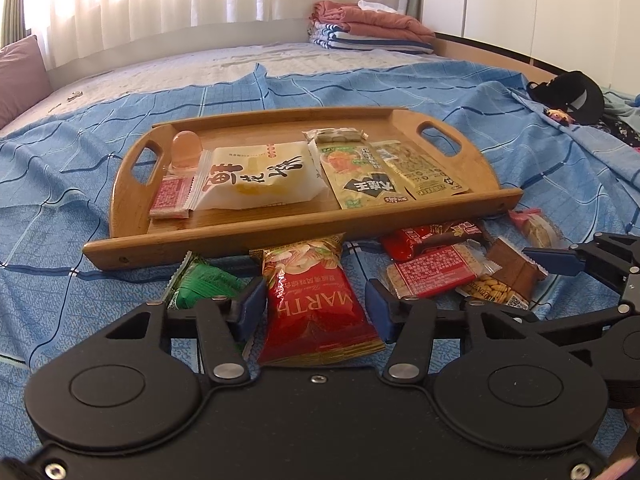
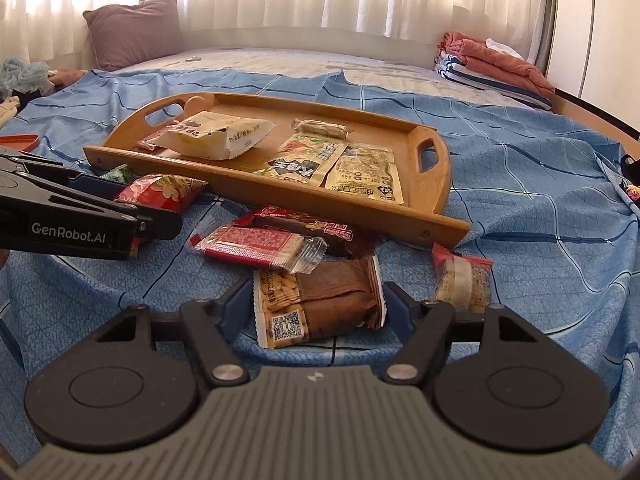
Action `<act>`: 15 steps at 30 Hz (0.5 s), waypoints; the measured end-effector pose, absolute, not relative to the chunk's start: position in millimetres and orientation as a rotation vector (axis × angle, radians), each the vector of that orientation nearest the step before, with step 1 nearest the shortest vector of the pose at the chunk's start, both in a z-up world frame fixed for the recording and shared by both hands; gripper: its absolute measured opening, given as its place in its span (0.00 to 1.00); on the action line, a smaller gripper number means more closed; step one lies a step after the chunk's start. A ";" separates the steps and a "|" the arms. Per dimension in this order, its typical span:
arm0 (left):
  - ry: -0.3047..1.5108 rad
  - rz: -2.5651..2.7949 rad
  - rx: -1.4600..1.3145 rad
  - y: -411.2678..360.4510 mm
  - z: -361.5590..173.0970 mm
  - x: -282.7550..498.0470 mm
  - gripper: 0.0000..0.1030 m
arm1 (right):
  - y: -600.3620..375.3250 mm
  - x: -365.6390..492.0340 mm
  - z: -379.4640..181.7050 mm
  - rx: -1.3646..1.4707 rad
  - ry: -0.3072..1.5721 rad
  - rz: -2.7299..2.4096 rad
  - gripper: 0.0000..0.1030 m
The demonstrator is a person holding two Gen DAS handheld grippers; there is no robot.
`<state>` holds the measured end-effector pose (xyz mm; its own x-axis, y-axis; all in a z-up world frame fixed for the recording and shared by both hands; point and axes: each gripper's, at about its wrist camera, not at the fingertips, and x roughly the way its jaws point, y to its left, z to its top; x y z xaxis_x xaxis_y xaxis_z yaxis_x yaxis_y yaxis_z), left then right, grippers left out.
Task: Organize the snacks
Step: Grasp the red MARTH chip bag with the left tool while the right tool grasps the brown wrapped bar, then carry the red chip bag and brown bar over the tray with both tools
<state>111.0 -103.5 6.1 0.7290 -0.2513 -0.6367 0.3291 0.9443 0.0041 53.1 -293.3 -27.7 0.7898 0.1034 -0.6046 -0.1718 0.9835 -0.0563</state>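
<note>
A wooden tray (image 1: 224, 236) lies on the blue bedsheet and holds several snack packs, among them a white pastry pack (image 1: 256, 178) and two green-yellow sachets (image 1: 360, 176). My left gripper (image 1: 316, 308) is open, its fingers on either side of a red nut bag (image 1: 316, 312) in front of the tray. My right gripper (image 2: 316, 308) is open around a brown peanut pack (image 2: 320, 304), which lies on the sheet. The tray also shows in the right wrist view (image 2: 360, 204). The left gripper (image 2: 80, 216) also shows there at the left.
Loose snacks lie before the tray: a green pack (image 1: 200, 284), a red-label bar (image 2: 256, 246), a dark red bar (image 2: 304, 228), a pink-ended bar (image 2: 462, 276). Folded blankets (image 2: 492, 64) and a pillow (image 2: 132, 32) sit at the bed's far side.
</note>
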 end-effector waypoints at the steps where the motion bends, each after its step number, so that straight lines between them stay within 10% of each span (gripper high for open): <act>1: 0.682 -0.322 0.120 -104.1 6.0 110.9 0.47 | -293.2 52.6 -26.9 -0.106 0.644 0.145 0.69; 15: 0.659 -0.344 0.122 -95.0 23.2 93.8 0.41 | -284.3 39.2 -7.9 -0.086 0.635 0.108 0.57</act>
<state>93.8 -95.0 23.2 0.7364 -0.2743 -0.6185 0.3510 0.9364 0.0027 39.2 -284.3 -7.9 0.8000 0.0743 -0.5954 -0.1269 0.9908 -0.0469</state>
